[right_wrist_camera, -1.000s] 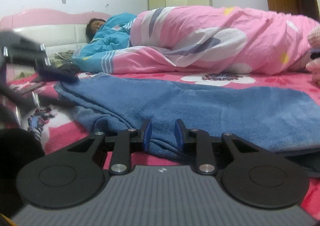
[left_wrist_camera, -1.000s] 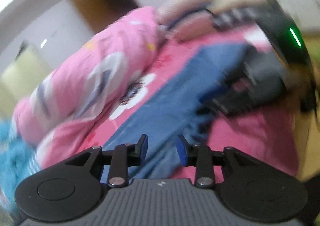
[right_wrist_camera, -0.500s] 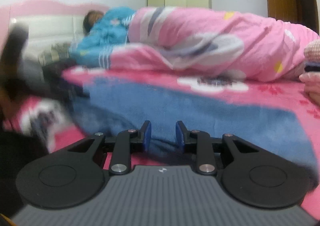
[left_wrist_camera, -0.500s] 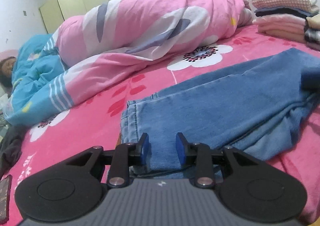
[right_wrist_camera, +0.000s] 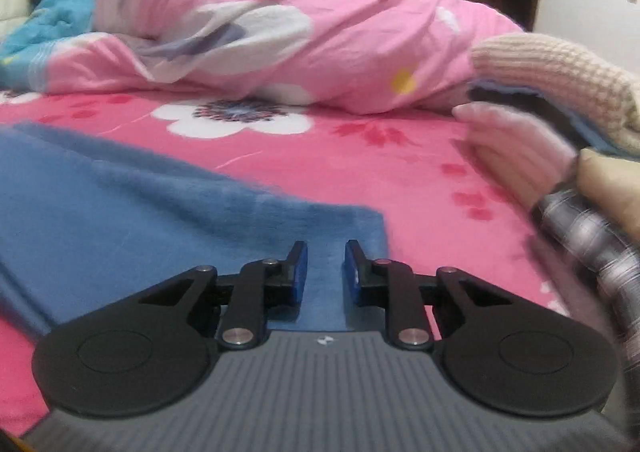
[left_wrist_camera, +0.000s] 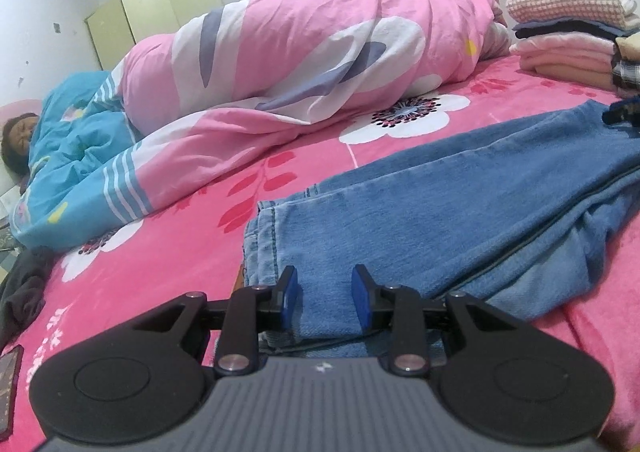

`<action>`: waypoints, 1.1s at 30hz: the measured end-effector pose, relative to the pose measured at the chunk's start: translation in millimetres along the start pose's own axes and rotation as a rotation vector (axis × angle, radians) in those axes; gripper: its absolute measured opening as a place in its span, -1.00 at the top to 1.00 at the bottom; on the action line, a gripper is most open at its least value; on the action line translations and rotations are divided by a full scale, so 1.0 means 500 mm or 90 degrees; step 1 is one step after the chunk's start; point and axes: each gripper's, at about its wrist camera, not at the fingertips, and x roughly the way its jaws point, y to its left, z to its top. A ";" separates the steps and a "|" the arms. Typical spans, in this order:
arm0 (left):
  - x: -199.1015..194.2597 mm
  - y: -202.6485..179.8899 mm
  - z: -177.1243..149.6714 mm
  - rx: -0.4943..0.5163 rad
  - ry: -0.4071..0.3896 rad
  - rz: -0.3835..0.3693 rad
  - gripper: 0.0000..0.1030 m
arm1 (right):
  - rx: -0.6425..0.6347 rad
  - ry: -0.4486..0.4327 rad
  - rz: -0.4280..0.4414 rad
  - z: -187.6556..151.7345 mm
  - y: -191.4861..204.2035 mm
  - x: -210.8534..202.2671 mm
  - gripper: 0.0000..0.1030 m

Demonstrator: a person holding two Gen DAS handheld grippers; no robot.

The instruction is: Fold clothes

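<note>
Blue jeans [left_wrist_camera: 440,212] lie flat across the pink flowered bedspread [left_wrist_camera: 152,276]. My left gripper [left_wrist_camera: 324,288] hovers low over the stitched hem end of the jeans, open, with denim showing between its blue pads [left_wrist_camera: 289,292] but not clamped. In the right wrist view the jeans [right_wrist_camera: 140,212] run in from the left and end at a square corner. My right gripper [right_wrist_camera: 325,264] stands open just over that corner, with blue cloth in the gap. This view is blurred by motion.
A person [left_wrist_camera: 20,136] lies under a pink and blue quilt [left_wrist_camera: 320,52] along the far side of the bed. A stack of folded clothes [left_wrist_camera: 572,36] [right_wrist_camera: 560,92] sits at the right. A dark garment [left_wrist_camera: 24,292] and a phone [left_wrist_camera: 8,376] lie at the left edge.
The left gripper swung down and settled at the jeans' hem end. The right gripper travelled to the right along the jeans to their far corner. Both stayed open.
</note>
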 end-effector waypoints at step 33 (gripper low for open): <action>-0.087 0.022 0.072 -0.054 -0.023 -0.037 -0.07 | -0.023 -0.025 0.232 -0.034 0.215 -0.065 0.37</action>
